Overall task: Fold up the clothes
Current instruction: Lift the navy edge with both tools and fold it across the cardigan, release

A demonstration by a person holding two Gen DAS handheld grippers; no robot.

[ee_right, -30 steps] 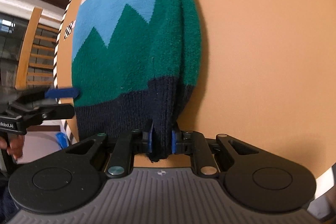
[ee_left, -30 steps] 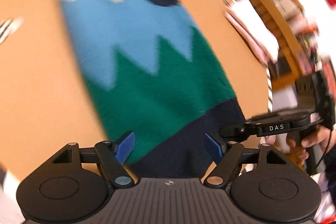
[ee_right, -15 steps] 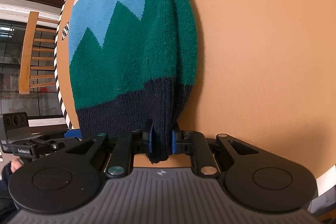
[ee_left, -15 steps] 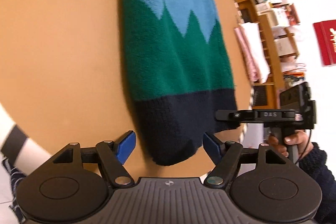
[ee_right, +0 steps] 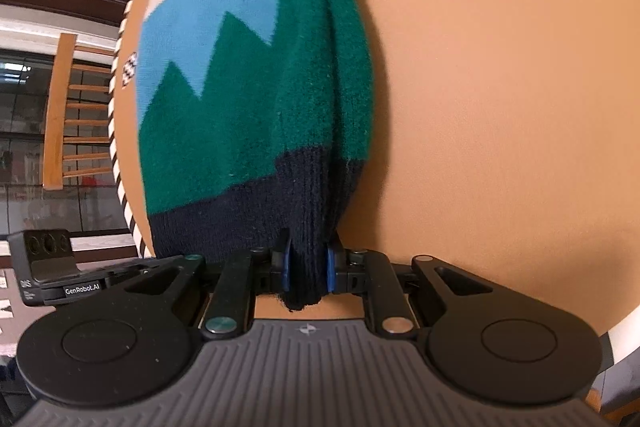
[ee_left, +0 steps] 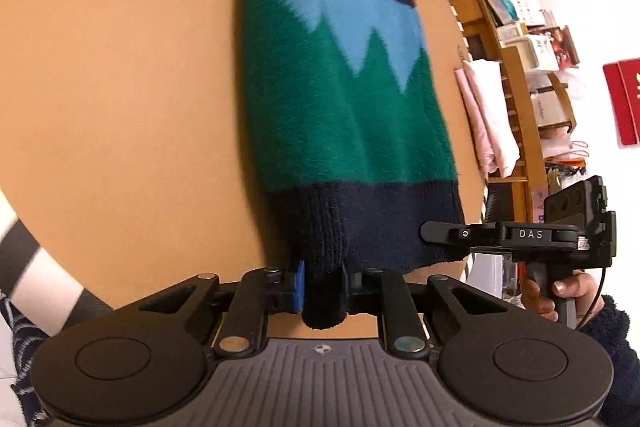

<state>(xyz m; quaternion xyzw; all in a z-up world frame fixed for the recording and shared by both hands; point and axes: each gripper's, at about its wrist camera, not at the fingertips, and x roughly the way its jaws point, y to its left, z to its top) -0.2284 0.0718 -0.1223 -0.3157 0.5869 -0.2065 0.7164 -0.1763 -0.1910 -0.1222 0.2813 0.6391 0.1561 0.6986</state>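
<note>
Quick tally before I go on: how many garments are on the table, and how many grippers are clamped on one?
Sweater: 1, lying on the table
Grippers shut on its navy hem: 2, the left gripper and the right gripper
Total: 3

The left gripper (ee_left: pixel 322 285) has closed on the sweater (ee_left: pixel 340 115) hem.

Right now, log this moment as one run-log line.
left gripper: shut on sweater hem | right gripper: shut on hem | sweater: flat on table
</note>
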